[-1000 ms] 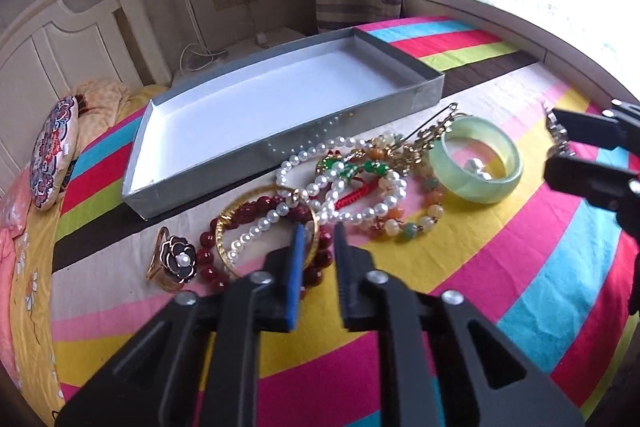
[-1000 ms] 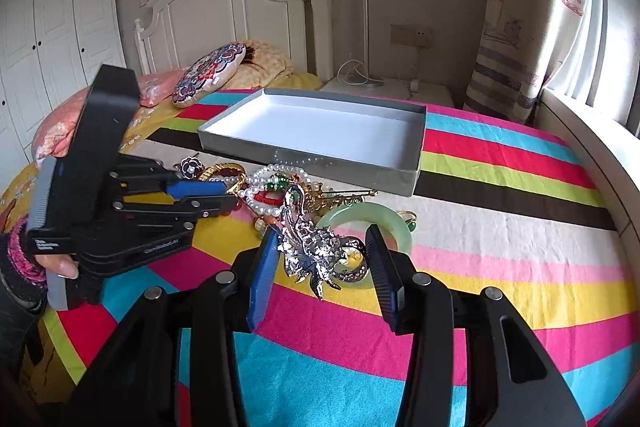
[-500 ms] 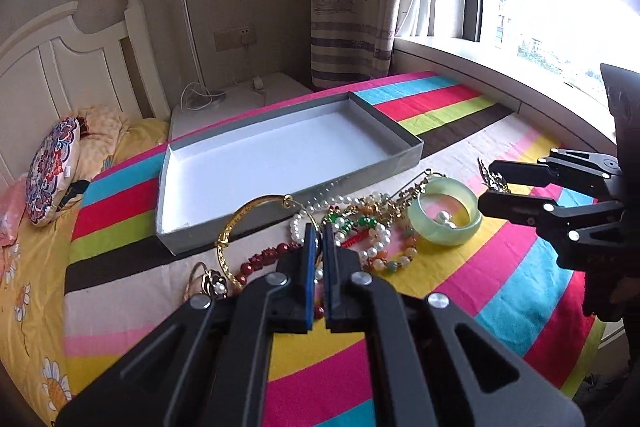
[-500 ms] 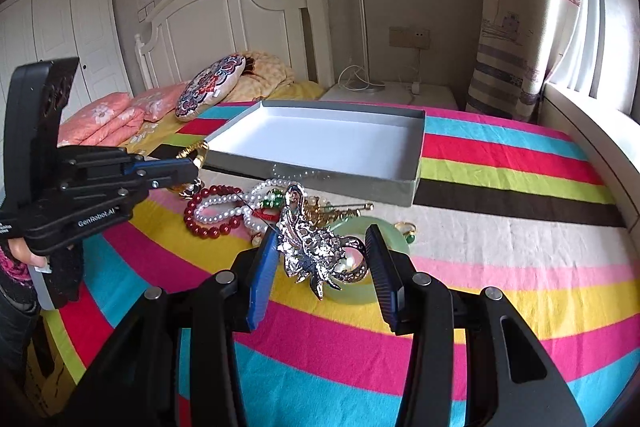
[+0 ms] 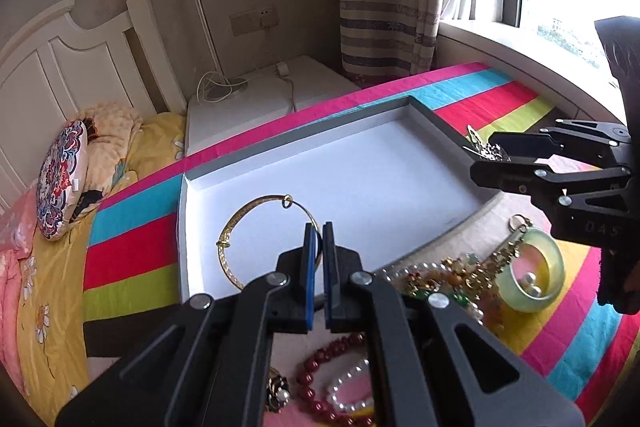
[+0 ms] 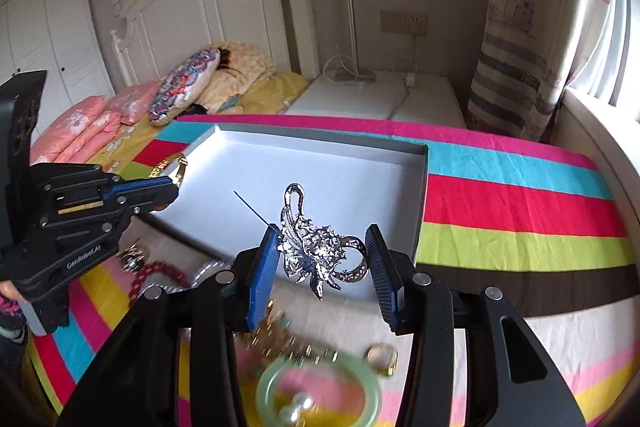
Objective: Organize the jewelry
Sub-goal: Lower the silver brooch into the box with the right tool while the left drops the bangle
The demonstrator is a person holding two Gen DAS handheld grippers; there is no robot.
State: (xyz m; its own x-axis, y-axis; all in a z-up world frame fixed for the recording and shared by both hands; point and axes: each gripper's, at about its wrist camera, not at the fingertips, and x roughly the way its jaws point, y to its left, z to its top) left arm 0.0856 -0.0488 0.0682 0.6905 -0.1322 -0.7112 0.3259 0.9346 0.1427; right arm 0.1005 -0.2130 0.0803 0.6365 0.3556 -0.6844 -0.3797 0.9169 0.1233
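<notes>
While both pieces hang over the open gray box, what matters is where each sits above its white floor: my left tongs are pinched tight on the thin wire of the gold bangle, whose hoop stands up and to the left of the pads, over the box's near left corner. My right tongs are clamped across the silver brooch at a middling width, its long axis running from the looped top, up and left, down to the curl at the right pad, its pin jutting far and left (a sharp bit to mind). It hovers just past the box's near wall, toward the right half. So each hand is nearest its own side, well apart. The remaining beads and green bangle lie on the striped bed, nearer than the box.
</notes>
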